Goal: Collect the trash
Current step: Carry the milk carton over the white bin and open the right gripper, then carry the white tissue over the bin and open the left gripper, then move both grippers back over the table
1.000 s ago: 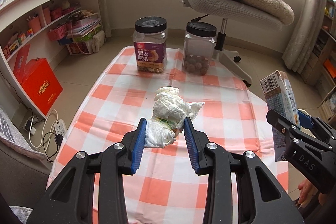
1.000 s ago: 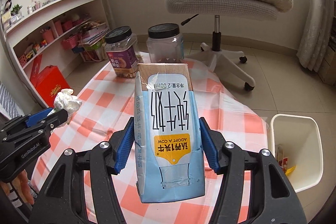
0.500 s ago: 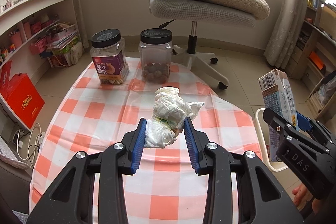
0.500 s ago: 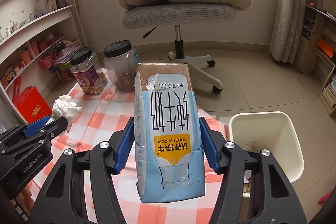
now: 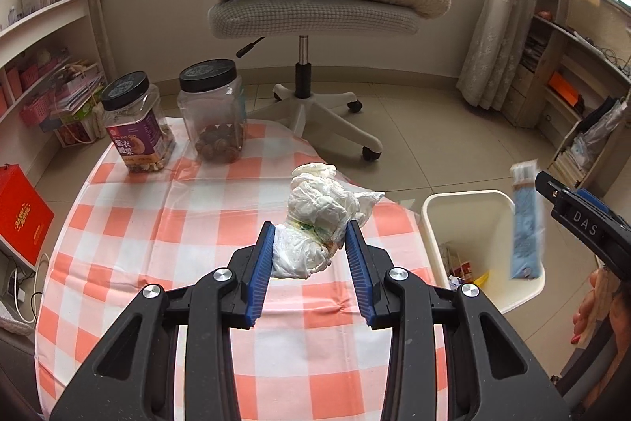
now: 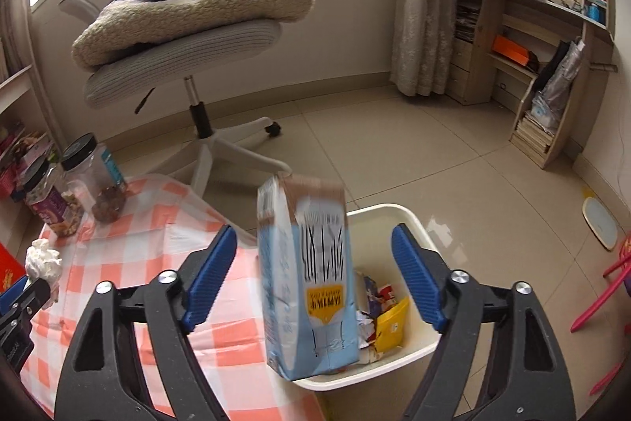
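Note:
My left gripper (image 5: 309, 263) is shut on a crumpled white tissue wad (image 5: 315, 223), held above the checked table (image 5: 157, 223). My right gripper (image 6: 315, 279) is open, its pads clear of the blue milk carton (image 6: 307, 287), which is blurred and tilted in mid-air over the white trash bin (image 6: 410, 223). The bin (image 5: 465, 200) stands on the floor at the table's right edge and holds several wrappers. The carton (image 5: 526, 223) and right gripper (image 5: 552, 192) also show at the right of the left wrist view. The tissue wad (image 6: 43, 259) shows at the left of the right wrist view.
Two black-lidded snack jars (image 5: 138, 129) (image 5: 213, 117) stand at the table's far left. An office chair (image 5: 311, 14) with a blanket and plush monkey stands behind the table. Shelves line the left wall (image 5: 43, 66) and right wall (image 5: 572, 73).
Both grippers swung right toward the bin. My right gripper opened and let go of the carton, which now tilts and drops over the bin. The left grip on the tissue is unchanged.

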`<state>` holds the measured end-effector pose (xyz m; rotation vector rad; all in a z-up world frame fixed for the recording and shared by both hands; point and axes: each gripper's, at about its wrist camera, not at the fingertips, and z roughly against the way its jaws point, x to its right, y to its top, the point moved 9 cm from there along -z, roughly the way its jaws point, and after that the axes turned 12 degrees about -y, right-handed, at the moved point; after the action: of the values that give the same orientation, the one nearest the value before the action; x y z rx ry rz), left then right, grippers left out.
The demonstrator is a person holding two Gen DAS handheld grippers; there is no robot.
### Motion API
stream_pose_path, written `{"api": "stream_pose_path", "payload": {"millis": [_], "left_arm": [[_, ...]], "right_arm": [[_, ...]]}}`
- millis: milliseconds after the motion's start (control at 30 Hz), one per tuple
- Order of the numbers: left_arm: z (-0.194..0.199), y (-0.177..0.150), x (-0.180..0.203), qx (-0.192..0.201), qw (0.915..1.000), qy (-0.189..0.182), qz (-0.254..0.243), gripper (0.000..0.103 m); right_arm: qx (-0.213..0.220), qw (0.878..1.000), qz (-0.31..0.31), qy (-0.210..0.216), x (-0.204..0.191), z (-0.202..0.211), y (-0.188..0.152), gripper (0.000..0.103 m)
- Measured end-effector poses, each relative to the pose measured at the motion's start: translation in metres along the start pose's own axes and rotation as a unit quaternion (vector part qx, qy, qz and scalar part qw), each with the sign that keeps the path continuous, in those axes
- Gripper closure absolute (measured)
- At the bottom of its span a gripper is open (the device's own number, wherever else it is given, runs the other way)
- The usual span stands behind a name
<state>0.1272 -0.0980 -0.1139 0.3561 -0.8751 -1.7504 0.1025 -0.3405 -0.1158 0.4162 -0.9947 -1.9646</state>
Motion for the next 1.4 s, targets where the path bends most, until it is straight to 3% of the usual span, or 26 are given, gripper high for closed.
{"api": "stream_pose_path", "payload": {"millis": [167,633,800,967,1033,1133,1200,1400], "left_arm": [[-0.013,0.002,0.039,-0.006,0.9995,-0.024,-0.021,0.066],[-0.074,0.001,0.166,-0.051,0.9907,-0.121,-0.036,0.063],[-0.075,0.010,0.188,-0.051,0.9874,-0.146,-0.035,0.038],[-0.041,0.019,0.170,-0.002,0.9921,-0.099,-0.078,0.025],[-0.018,0.025,0.154,0.039,0.9935,-0.052,-0.094,0.017],[0.024,0.035,0.127,0.116,0.9873,0.009,-0.108,0.008],[0.048,0.035,0.111,0.148,0.9832,0.026,-0.104,0.007],[0.086,0.014,0.056,0.147,0.9825,0.091,-0.069,0.007]], "right_arm": [[0.016,0.998,-0.039,-0.040,0.050,-0.002,0.010,0.007],[0.047,0.985,-0.136,-0.095,0.155,0.008,0.030,0.007],[0.053,0.981,-0.154,-0.101,0.171,0.012,0.031,0.007],[0.073,0.982,-0.146,-0.096,0.164,0.026,0.031,0.007],[0.087,0.983,-0.142,-0.083,0.153,0.036,0.032,0.007],[0.119,0.983,-0.120,-0.069,0.131,0.056,0.033,0.007],[0.131,0.984,-0.104,-0.063,0.115,0.069,0.031,0.007],[0.114,0.992,-0.047,-0.008,0.054,0.095,0.007,0.007]]}}
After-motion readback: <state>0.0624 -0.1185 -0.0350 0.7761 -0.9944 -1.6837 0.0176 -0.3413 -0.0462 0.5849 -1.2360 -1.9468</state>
